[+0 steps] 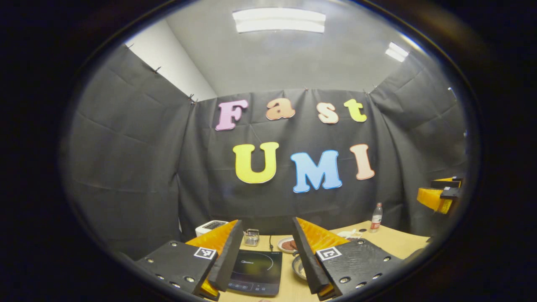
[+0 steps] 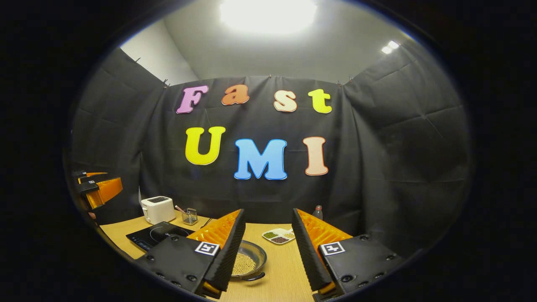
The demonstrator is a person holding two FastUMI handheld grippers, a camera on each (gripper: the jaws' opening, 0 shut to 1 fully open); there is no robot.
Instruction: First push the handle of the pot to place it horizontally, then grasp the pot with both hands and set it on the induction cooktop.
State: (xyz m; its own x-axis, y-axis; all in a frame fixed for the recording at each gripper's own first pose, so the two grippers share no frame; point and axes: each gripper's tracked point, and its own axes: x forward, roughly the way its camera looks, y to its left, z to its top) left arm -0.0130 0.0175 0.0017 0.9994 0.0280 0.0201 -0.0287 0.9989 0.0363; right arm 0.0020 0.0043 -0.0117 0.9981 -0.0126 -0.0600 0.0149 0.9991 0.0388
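Note:
A shallow metal pot point(image 2: 248, 261) with pale grains inside rests on the wooden table point(image 2: 285, 268), partly behind one finger of my right gripper point(image 2: 268, 216); its dark handle point(image 2: 254, 277) curves along the near rim. The right gripper is open and held above the table with nothing between its fingers. The black induction cooktop point(image 1: 256, 270) lies flat under my left gripper point(image 1: 267, 225), which is also open and holds nothing. The pot point(image 1: 298, 266) sits just right of the cooktop, half hidden. The cooktop point(image 2: 157, 235) lies left of the pot.
A white toaster point(image 2: 157, 209), a glass holder point(image 2: 189, 216), a divided dish point(image 2: 279, 235) and a bottle point(image 2: 318, 212) stand along the back. A small plate point(image 1: 287, 244) lies behind the pot. Each view catches the other gripper point(image 1: 440, 195) point(image 2: 98, 188) at its edge.

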